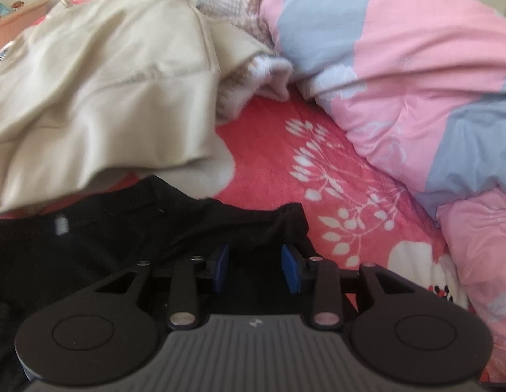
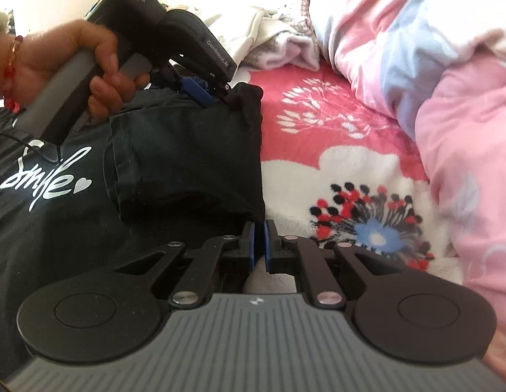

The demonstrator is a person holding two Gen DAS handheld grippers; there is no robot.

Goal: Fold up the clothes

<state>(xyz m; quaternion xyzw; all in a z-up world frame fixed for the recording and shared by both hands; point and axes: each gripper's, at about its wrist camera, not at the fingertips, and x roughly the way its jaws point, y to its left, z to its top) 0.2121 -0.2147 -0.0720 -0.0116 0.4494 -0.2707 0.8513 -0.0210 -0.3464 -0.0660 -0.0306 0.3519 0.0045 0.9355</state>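
Left tool (image 1: pixel 255 268) part open, blue pads spread either side of a bunched corner of the black T-shirt (image 2: pixel 187 150), cloth lying between them but not visibly pinched; seen from the right wrist view, tip set down at the shirt's far right corner, held by a hand (image 2: pixel 73 68) with a red bead bracelet. Right tool (image 2: pixel 261 245) closed, pads nearly touching, sitting at the near right edge of the same shirt; cannot tell whether a thin fold of cloth is caught between them. Shirt spread on the bed, over the red flowered blanket (image 2: pixel 334 124), "smile" print facing up, right sleeve already turned in over the chest, probably to square the side before folding lengthwise. Both tools placed along that right edge, likely to keep the fold straight. Beige garment (image 1: pixel 99 91) heaped beyond the shirt, pink and grey duvet (image 1: pixel 399 75) bunched along the right side of the bed
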